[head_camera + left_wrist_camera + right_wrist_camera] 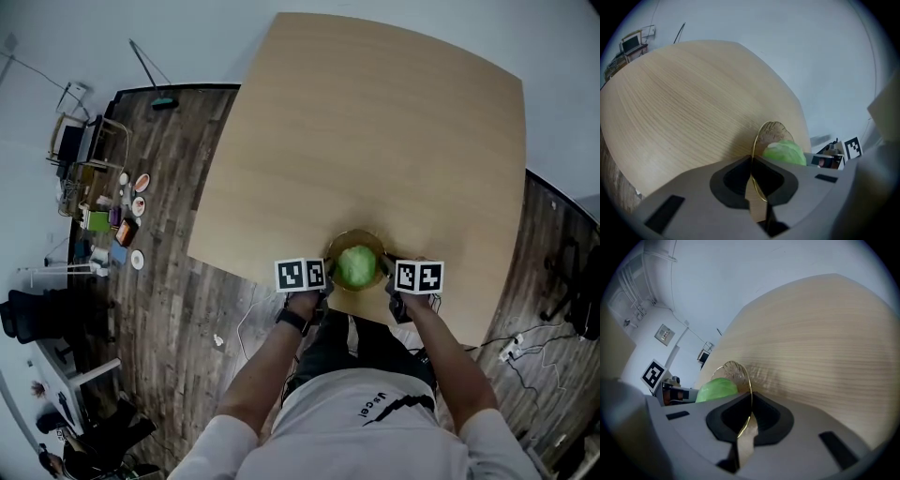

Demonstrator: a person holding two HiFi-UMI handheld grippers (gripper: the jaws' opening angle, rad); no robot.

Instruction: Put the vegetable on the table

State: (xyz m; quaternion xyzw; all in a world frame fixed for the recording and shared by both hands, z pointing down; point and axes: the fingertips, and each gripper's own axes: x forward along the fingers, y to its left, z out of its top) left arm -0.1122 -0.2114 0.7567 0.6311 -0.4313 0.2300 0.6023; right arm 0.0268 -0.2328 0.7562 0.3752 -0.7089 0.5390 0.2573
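Note:
A round green cabbage [356,266] lies on a clear plate with a gold rim [355,234], at the near edge of the light wooden table [375,131]. My left gripper [325,275] is shut on the plate's left rim and my right gripper [387,273] is shut on its right rim. The left gripper view shows the gold rim [756,140] running edge-on between the closed jaws of that gripper [751,176], the cabbage [785,152] just beyond. In the right gripper view the rim [749,380] passes into my right gripper [750,411], the cabbage [717,388] to its left.
The table fills the upper middle of the head view over a dark plank floor [178,281]. Shelves and small clutter [103,197] stand on the floor at far left. Cables and a power strip [511,349] lie at the right, near a dark chair [572,281].

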